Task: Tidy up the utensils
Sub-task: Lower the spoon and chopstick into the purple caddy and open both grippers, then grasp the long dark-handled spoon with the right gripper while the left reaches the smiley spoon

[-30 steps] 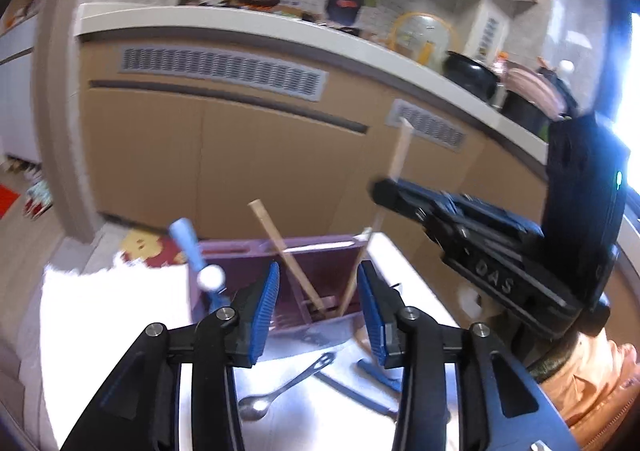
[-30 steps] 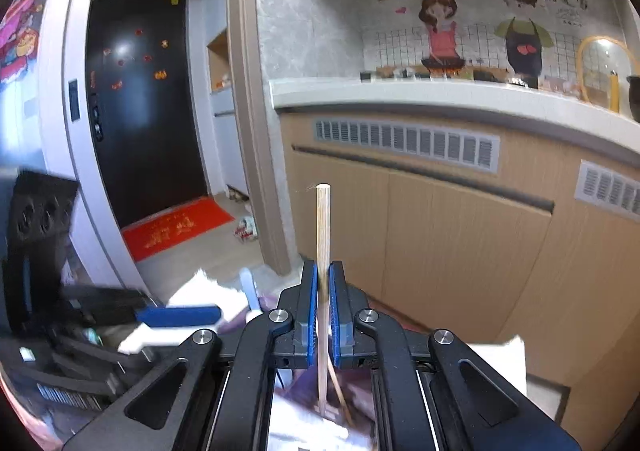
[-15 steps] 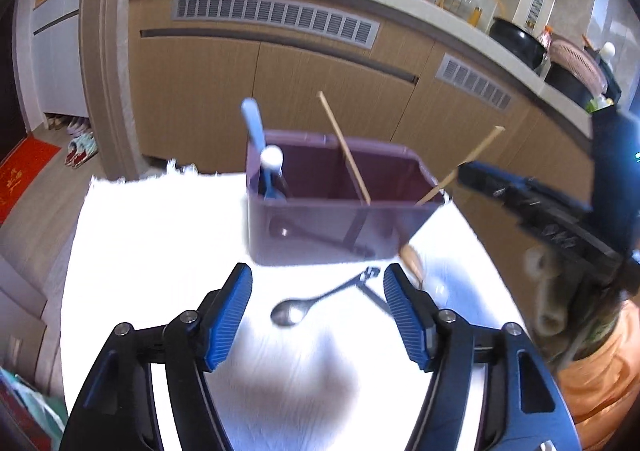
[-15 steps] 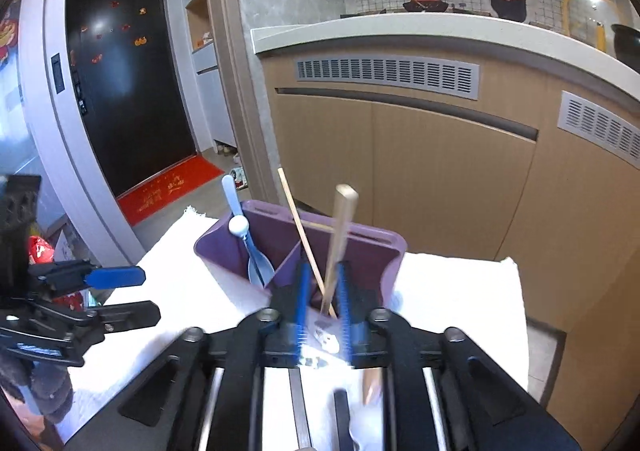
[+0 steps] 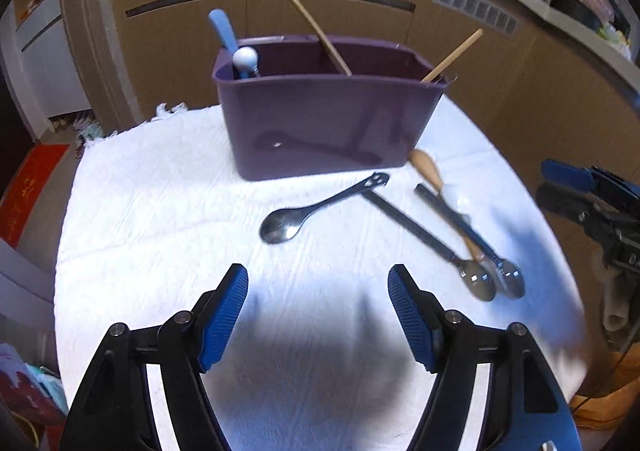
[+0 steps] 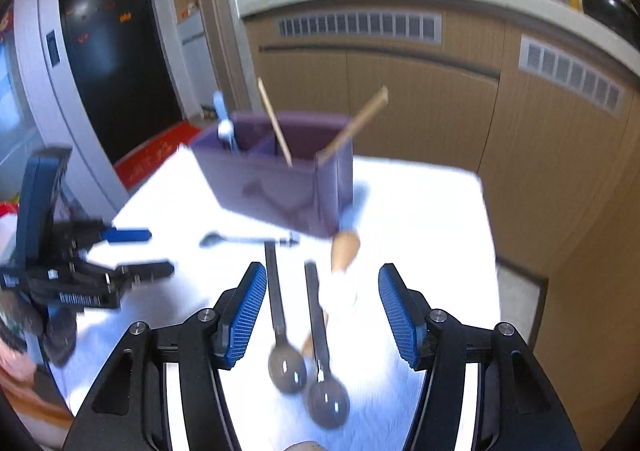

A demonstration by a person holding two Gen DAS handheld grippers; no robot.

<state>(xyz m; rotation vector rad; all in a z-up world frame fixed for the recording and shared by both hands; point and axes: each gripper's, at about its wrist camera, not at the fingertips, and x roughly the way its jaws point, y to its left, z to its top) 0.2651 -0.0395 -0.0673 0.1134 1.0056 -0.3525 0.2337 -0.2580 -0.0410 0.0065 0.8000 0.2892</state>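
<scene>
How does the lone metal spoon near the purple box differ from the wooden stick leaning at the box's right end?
The metal spoon lies flat on the white cloth; the wooden stick stands tilted inside the purple box. The spoon is shiny grey with a bowl; the stick is plain, pale, straight. Neither is held by a claw.

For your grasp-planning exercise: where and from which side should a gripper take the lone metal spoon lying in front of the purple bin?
Grip the spoon at mid-handle, from above, fingers straddling the handle. It lies flat on the cloth, clear of the bin and other utensils; the left gripper, open, is nearest.
</scene>
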